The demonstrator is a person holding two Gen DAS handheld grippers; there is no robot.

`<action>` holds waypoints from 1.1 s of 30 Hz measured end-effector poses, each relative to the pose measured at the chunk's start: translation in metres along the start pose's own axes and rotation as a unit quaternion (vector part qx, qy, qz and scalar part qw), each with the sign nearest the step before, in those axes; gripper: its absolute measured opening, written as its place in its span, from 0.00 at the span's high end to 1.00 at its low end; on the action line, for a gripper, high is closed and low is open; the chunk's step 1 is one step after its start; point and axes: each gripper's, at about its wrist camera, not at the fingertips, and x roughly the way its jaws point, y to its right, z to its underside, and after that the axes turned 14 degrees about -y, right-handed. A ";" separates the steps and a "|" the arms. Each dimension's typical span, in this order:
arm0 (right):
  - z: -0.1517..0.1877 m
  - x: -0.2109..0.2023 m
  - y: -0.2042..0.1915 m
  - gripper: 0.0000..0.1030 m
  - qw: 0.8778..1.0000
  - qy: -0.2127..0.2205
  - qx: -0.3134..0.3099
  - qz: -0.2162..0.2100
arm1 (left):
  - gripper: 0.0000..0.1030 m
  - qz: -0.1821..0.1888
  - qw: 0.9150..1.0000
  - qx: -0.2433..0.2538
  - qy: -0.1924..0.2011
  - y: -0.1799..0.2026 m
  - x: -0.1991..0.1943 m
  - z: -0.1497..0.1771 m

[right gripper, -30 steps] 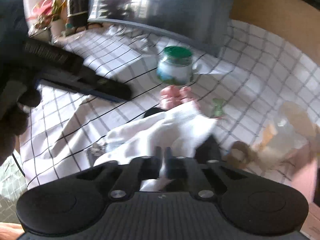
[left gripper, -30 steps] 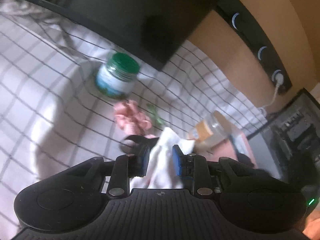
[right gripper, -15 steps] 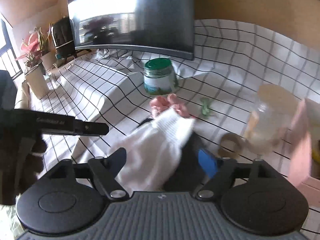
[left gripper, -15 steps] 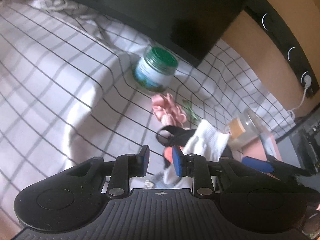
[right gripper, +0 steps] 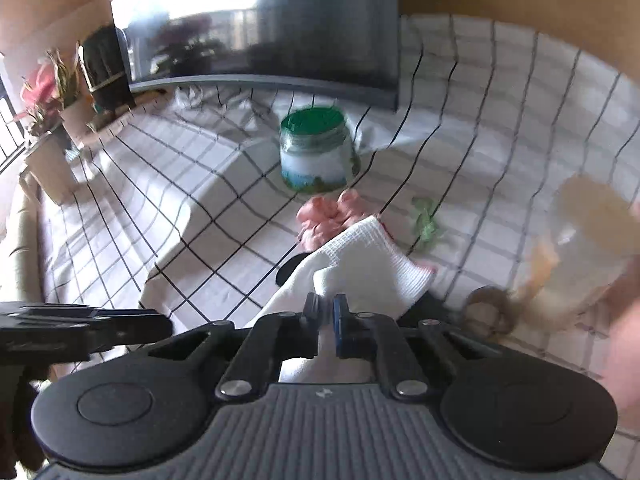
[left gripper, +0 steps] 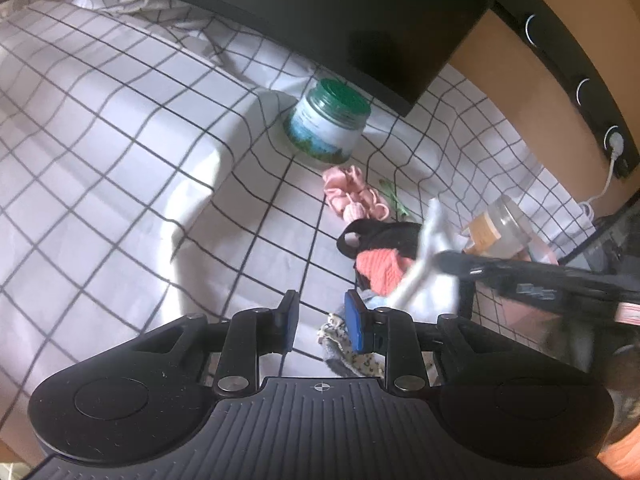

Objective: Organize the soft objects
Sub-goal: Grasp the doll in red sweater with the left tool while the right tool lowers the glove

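Note:
My right gripper (right gripper: pixel 326 314) is shut on a white sock (right gripper: pixel 368 264), which is lifted over a black-and-orange sock (left gripper: pixel 380 260). In the left wrist view it comes in from the right with the white sock (left gripper: pixel 430 240) hanging blurred from its tip. My left gripper (left gripper: pixel 318 320) stands open just above the checked cloth (left gripper: pixel 140 160), with nothing between its fingers. A patterned sock (left gripper: pixel 338 336) lies just beside its right finger. A pink soft bundle (left gripper: pixel 352 196) and a small green piece (left gripper: pixel 394 200) lie beyond the socks.
A green-lidded jar (left gripper: pixel 328 124) stands before a dark monitor (left gripper: pixel 360 20). A glass jar with a cork lid (left gripper: pixel 496 228) lies on its side at the right. Next to it rests a brown ring (right gripper: pixel 488 312). Potted plants (right gripper: pixel 44 112) stand far left.
The white sock left my left gripper's fingers, and that gripper drew back to the left. My right gripper opened wide, then shut on the white sock again and lifted it.

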 end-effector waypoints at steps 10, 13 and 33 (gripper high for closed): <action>0.054 -0.072 0.062 0.96 1.000 -0.004 0.009 0.030 | 0.73 0.003 0.998 0.061 0.006 0.038 0.020 -0.017; 0.079 -0.070 0.081 0.96 0.998 -0.031 0.011 0.059 | 0.73 -0.007 0.998 0.064 0.014 0.044 0.021 -0.019; 0.106 -0.050 0.050 0.41 0.996 -0.049 -0.049 0.060 | 0.73 -0.073 0.990 0.121 0.024 0.091 0.046 0.013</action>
